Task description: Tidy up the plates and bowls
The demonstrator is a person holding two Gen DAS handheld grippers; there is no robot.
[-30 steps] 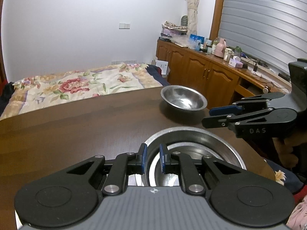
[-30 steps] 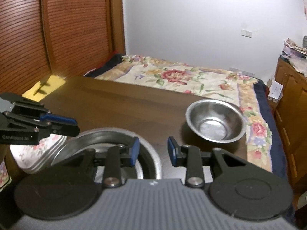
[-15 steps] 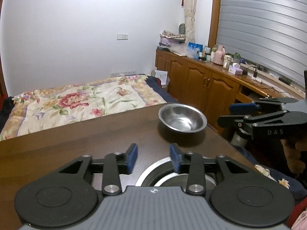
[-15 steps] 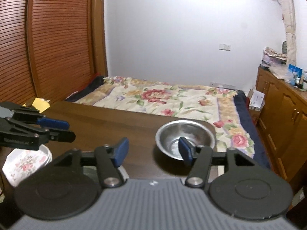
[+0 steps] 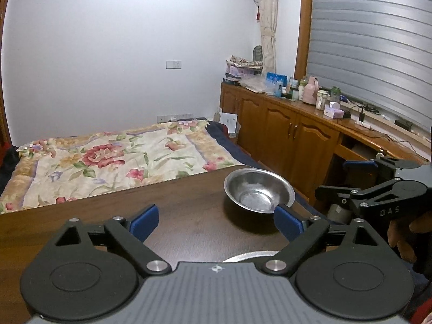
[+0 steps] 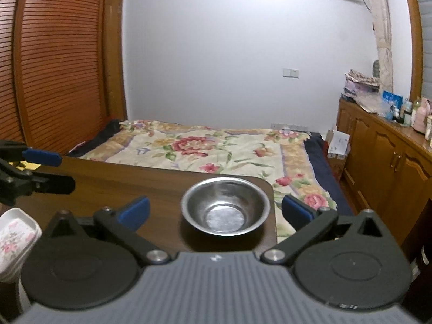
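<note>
Right wrist view put the bed (image 6: 216, 148) with its floral cover behind everything, and in front of it the dark wooden table (image 6: 129, 181) you worked over. Along the right wall ran the wooden cabinet (image 5: 291, 132), its top crowded with bottles and boxes. Your right gripper (image 6: 216, 210) hung above the table with its blue-padded fingers spread wide and nothing between them; the steel bowl (image 6: 225, 205) sat upright on the table near the far right corner, framed in that gap but apart from both pads. Your left gripper (image 5: 216, 221) was likewise released and empty, off to the left over the table, with the same bowl ahead of its right finger. Just below its fingers in the left wrist view showed the curved rim of a second metal dish (image 5: 251, 255), mostly hidden. At the left edge of the table lay a white floral plate (image 6: 16, 235).
</note>
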